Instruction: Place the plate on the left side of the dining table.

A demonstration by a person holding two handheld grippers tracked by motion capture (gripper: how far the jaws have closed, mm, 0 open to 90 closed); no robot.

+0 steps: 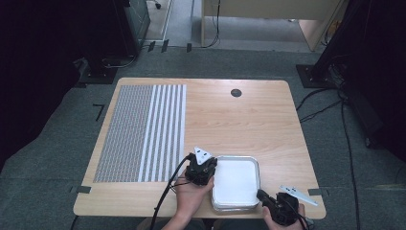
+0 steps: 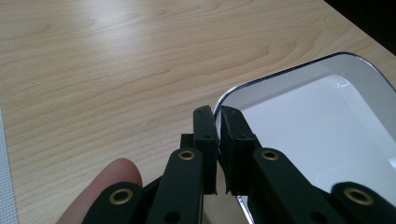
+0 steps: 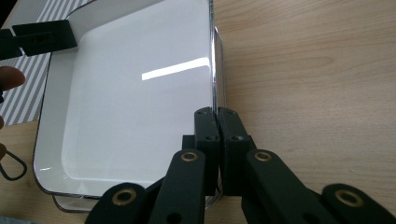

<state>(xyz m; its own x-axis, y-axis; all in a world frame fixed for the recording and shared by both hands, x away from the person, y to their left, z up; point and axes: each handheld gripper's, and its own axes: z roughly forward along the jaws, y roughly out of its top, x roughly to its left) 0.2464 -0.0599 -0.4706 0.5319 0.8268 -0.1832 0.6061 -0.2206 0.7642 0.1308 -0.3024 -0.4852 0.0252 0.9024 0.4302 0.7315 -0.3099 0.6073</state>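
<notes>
— Starting at the left of the table (image 1: 230,120): what lies there?

— One striped mat (image 1: 143,132), flat on the wood; fine grey pattern on its left part, broader white stripes on its right; it is well apart from both tools' tips.

— And the left gripper (image 1: 207,168)?

— It sits just right of the mat, at the white tray's (image 1: 235,181) left rim; its jaws are pinched on that rim, one pad outside, one inside; the left gripper view (image 2: 218,126) shows the thin metal edge (image 2: 280,74) caught between the pads, near a rounded corner.

— Where is the tray itself?

— Near the table's front edge, between the two tools; one tray, white inside with a shiny rim; from the right gripper view (image 3: 126,98) a second, clear layer seems to peek out beneath its near corner; I cannot tell what that is.

— The right gripper (image 1: 262,195)?

— At the tray's near right corner; its jaws are pressed together on the right rim, seen plainly in the right gripper view (image 3: 217,119); that view also catches the other tool's black jaw at the far rim.

— Anything the high view adds?

— One dark round grommet (image 1: 235,93) near the table's far edge; two hands, two grippers; the floor and desk beyond.
</notes>
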